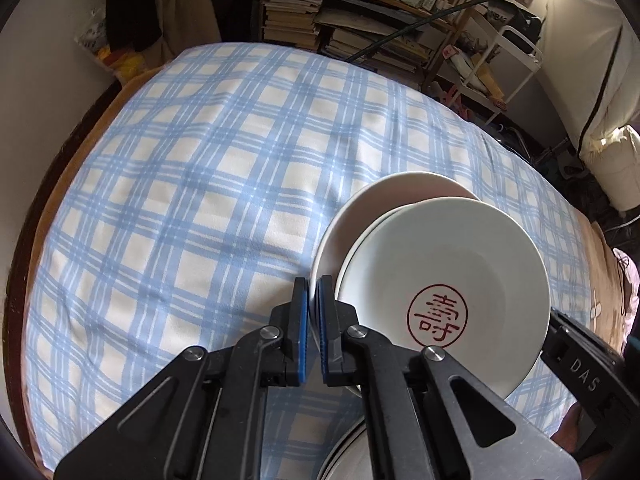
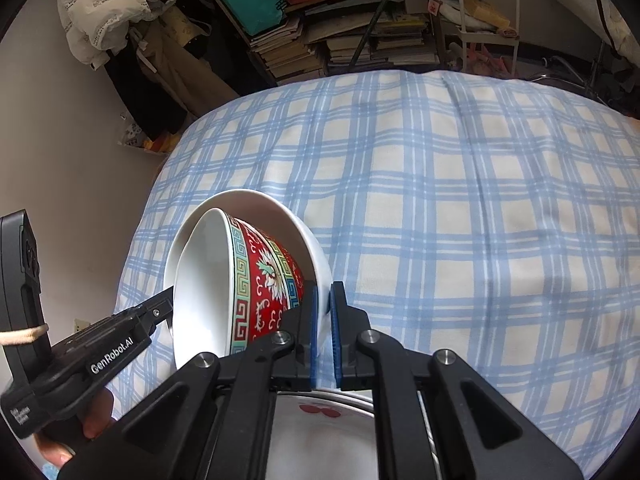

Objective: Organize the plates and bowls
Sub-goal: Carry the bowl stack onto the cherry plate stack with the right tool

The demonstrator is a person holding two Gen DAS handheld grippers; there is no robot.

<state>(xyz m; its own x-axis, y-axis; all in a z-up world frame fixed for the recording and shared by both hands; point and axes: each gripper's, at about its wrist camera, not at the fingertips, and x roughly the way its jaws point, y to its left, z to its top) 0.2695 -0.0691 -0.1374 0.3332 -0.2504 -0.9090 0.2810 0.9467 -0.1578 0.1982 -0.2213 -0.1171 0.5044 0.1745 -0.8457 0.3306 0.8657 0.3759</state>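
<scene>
The left tool (image 1: 314,312) is clamped on the near rim of the bowls (image 1: 440,280), its blue pads pressed together with the thin white edge between them; these are two white bowls nested one in the other, tilted, reaching away to the right of the tool and clear of the checked cloth (image 1: 200,180) on the tabletop. The inner bowl carries a red round character mark (image 1: 437,316) on its floor.

The right tool (image 2: 324,308) is likewise clamped, on the rim of a white bowl (image 2: 308,240) that holds a red patterned bowl (image 2: 264,280) tipped on its side inside it; this pair hangs just ahead and to the left of the tool. Whether the two views show the same pair of bowls I cannot tell; in each view the other tool's black body comes in from the side, so the two stand close together.

Directly under the right tool lies a plate (image 2: 320,432) with red spots, seemingly atop other rims, and curved white rims also show below the left tool.

Judged from this, the sorting is well along: the cloth ahead of both tools is bare and the bowls are already nested; what seems left is to set the held bowls down squarely, perhaps by the plate below, and straighten the tipped one.
</scene>
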